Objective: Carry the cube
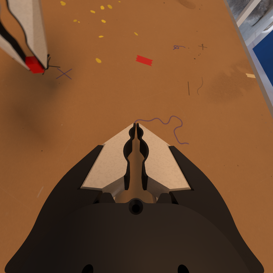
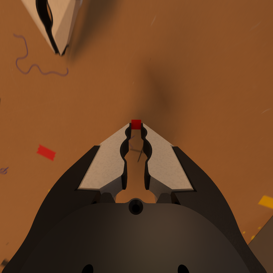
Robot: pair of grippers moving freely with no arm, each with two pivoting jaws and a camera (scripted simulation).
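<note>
Two tongs are mine. My right tongs (image 2: 136, 124) pinch the red cube (image 2: 136, 124) between their very tips, one fingertip pressed on each side of it, with the cube's far edge poking just past them. In the left wrist view the same right tongs (image 1: 36, 66) come down from the upper left corner with the cube (image 1: 34, 65) clamped at their end, close over the worktop (image 1: 133, 91); whether it touches the surface, I cannot tell. My left tongs (image 1: 136, 124) are pressed together with only a hairline slit between the tips, and they grip nothing. They sit well apart from the cube.

Just beyond my left tips a thin purple squiggle (image 1: 169, 125) runs off to the right across the brown board. A purple cross mark (image 1: 64, 73) lies just beside the cube, and black pen strokes (image 1: 51, 65) sit right by the right tongs' tip. Farther out is a strip of red tape (image 1: 144, 60), then scattered yellow paint spots (image 1: 102, 14) toward the far end. The worktop's pale edge (image 1: 243, 44) runs along the right.
</note>
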